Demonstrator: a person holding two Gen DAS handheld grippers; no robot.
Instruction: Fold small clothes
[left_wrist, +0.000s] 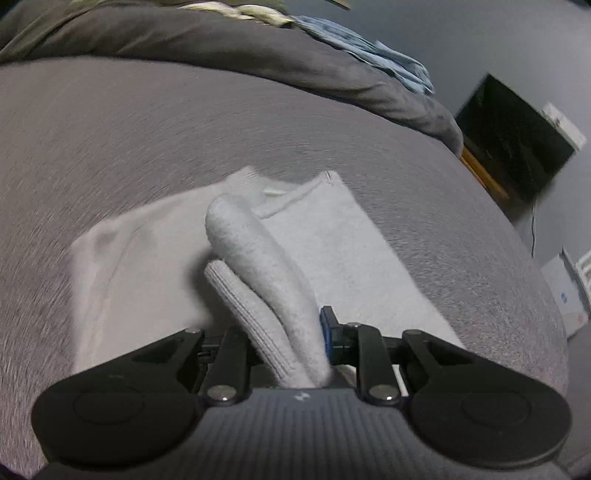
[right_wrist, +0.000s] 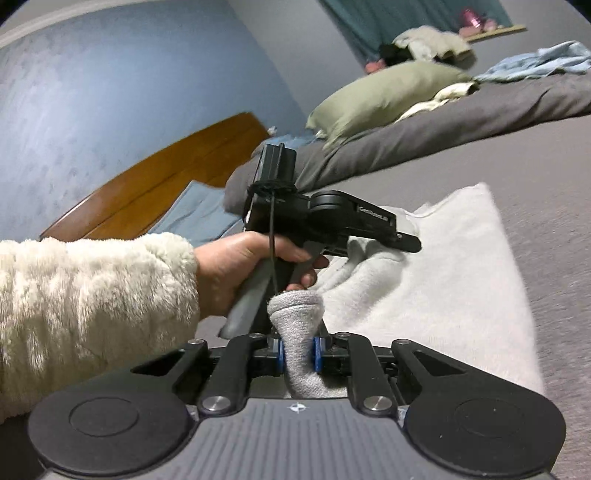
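A light grey small garment (left_wrist: 343, 254) lies flat on the grey bed (left_wrist: 147, 129); it also shows in the right wrist view (right_wrist: 443, 280). My left gripper (left_wrist: 291, 343) is shut on a raised fold of the garment (left_wrist: 255, 258), with a ribbed hem beside it. My right gripper (right_wrist: 299, 350) is shut on another bunched part of the garment (right_wrist: 297, 314), lifted off the bed. In the right wrist view the left gripper (right_wrist: 406, 242), held by a hand in a fluffy cream sleeve (right_wrist: 92, 295), pinches the cloth at its left edge.
A dark grey duvet (left_wrist: 258, 48) is heaped at the far side with blue clothes (left_wrist: 373, 55) on it. A green pillow (right_wrist: 384, 92) and a wooden headboard (right_wrist: 166, 184) stand to the left. A black screen (left_wrist: 513, 140) hangs on the wall.
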